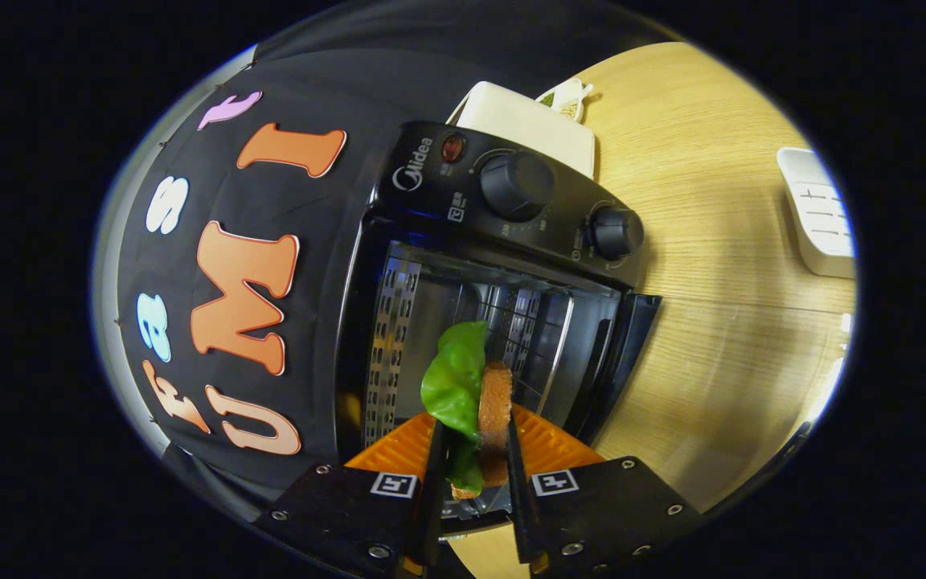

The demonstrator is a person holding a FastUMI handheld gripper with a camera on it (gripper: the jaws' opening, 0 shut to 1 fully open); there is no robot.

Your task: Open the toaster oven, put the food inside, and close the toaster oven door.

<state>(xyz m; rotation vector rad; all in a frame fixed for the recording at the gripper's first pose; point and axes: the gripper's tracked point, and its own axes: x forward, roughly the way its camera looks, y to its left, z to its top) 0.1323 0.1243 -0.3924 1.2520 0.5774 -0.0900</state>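
The wooden desk (pixel 720 305) spreads out from twelve round to four o'clock of the gripper. On it stands the black toaster oven (pixel 503 265), seen rolled on its side, its door down and its bright chamber wide open straight ahead of the fingers, at twelve o'clock. Its control panel carries a large knob (pixel 516 186) and a smaller knob (pixel 616 233), with a red lamp (pixel 452 148) beside the larger one. Beyond the oven, touching or just behind it, sits a cream box (pixel 527 125) with a small packet (pixel 569 98) at its far edge. Well apart, at two o'clock, lies a white power strip (pixel 821 213).

The gripper (pixel 471 466) is nearly closed, both fingers pressing on the food (pixel 471 394): a round brown slice with a green lettuce leaf (pixel 455 378) against its eleven o'clock side. The food stands on edge between the fingers, at the mouth of the open chamber.
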